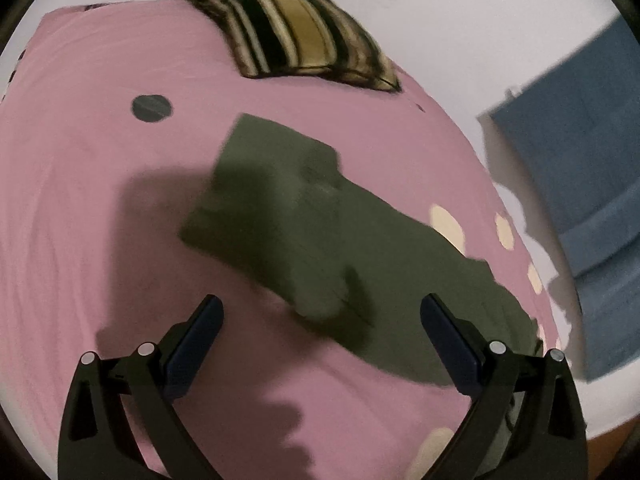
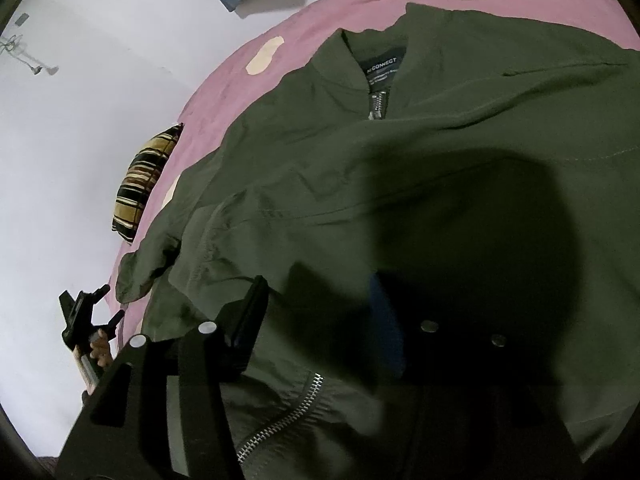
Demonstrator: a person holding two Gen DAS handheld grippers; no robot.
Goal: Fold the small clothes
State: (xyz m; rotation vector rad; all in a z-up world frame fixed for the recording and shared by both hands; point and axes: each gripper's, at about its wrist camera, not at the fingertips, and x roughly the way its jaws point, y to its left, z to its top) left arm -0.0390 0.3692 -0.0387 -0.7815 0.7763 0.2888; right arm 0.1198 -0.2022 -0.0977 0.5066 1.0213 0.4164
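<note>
An olive green zip jacket lies on a pink bedsheet, collar and label away from the right camera. Its sleeve stretches across the sheet in the left wrist view. My left gripper is open and empty, hovering just above the sleeve's cuff end. It also shows small in the right wrist view, held by a hand at the bed's edge. My right gripper hovers low over the jacket's lower front; its left finger is clear, the right finger is lost in dark shadow, and the jaws look spread.
A striped black and tan pillow lies at the far end of the bed. The sheet has cream spots and one dark spot. A blue cloth hangs against the white wall beyond the bed.
</note>
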